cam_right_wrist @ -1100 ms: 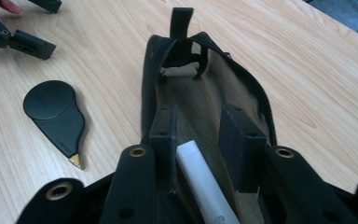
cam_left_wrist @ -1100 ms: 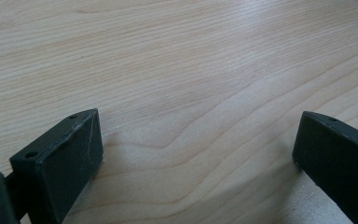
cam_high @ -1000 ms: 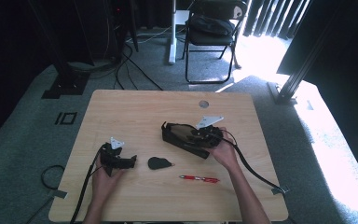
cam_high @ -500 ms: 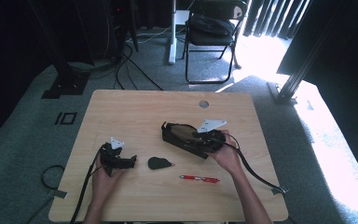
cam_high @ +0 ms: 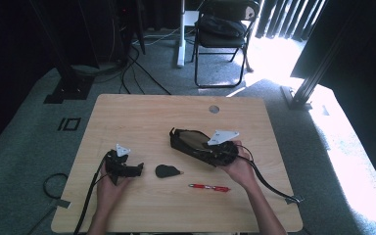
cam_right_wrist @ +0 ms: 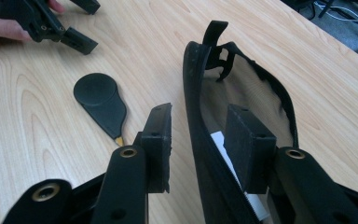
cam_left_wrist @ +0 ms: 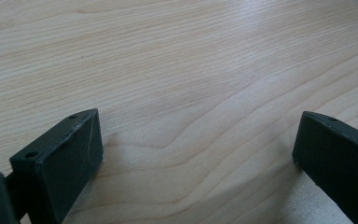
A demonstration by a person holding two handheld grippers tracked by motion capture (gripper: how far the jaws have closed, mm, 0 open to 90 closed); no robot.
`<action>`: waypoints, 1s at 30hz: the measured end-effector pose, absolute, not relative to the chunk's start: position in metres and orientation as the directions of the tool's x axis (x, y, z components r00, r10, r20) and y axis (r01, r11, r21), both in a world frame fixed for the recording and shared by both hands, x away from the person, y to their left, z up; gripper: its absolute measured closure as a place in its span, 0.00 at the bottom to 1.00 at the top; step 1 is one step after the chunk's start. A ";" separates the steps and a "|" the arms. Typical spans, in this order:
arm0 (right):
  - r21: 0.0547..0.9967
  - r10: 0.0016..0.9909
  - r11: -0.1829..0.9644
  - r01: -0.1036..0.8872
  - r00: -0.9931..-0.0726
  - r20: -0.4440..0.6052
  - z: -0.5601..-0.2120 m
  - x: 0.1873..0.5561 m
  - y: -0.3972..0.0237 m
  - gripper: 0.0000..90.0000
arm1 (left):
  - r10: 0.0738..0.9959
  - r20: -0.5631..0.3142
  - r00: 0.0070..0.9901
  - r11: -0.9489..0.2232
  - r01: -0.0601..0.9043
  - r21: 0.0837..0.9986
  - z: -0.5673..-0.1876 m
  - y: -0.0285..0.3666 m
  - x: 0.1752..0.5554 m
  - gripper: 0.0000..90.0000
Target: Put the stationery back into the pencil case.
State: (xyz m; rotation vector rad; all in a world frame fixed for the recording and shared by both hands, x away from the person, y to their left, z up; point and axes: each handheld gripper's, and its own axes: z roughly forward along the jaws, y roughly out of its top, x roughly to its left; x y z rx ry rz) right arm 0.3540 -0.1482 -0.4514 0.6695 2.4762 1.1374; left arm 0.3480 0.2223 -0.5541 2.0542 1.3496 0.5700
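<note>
The right gripper (cam_right_wrist: 198, 140) is spread around one wall of the black pouch (cam_high: 192, 143) — near the tabletop's (cam_high: 142, 117) centre; the left gripper (cam_left_wrist: 198, 154) is held wide open, empty.

black pouch (cam_high: 192, 143), open, on table (cam_high: 152, 117)

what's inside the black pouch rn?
In the right gripper view the black pouch gapes open: dark lining, one jaw of the right gripper inside the mouth, and a white slip beside it. The pouch's near wall covers anything deeper.

Bare table (cam_high: 142, 117) beyond pouch (cam_high: 188, 143), pen (cam_high: 209, 187)
</note>
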 end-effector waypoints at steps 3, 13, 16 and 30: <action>0.772 0.542 0.573 0.276 -0.834 -0.104 -0.452 0.350 -0.148 0.66 | 0.921 0.024 0.388 -0.295 0.659 0.692 -0.554 0.222 0.348 0.02; 0.767 0.529 0.582 0.270 -0.842 -0.105 -0.453 0.341 -0.150 0.64 | 0.922 0.023 0.387 -0.295 0.659 0.692 -0.554 0.222 0.348 0.02; 0.761 0.522 0.593 0.263 -0.845 -0.115 -0.453 0.335 -0.149 0.63 | 0.922 0.023 0.388 -0.295 0.659 0.692 -0.554 0.222 0.348 0.02; 0.753 0.519 0.599 0.274 -0.849 -0.104 -0.460 0.326 -0.158 0.63 | 0.922 0.023 0.388 -0.295 0.659 0.692 -0.554 0.222 0.348 0.02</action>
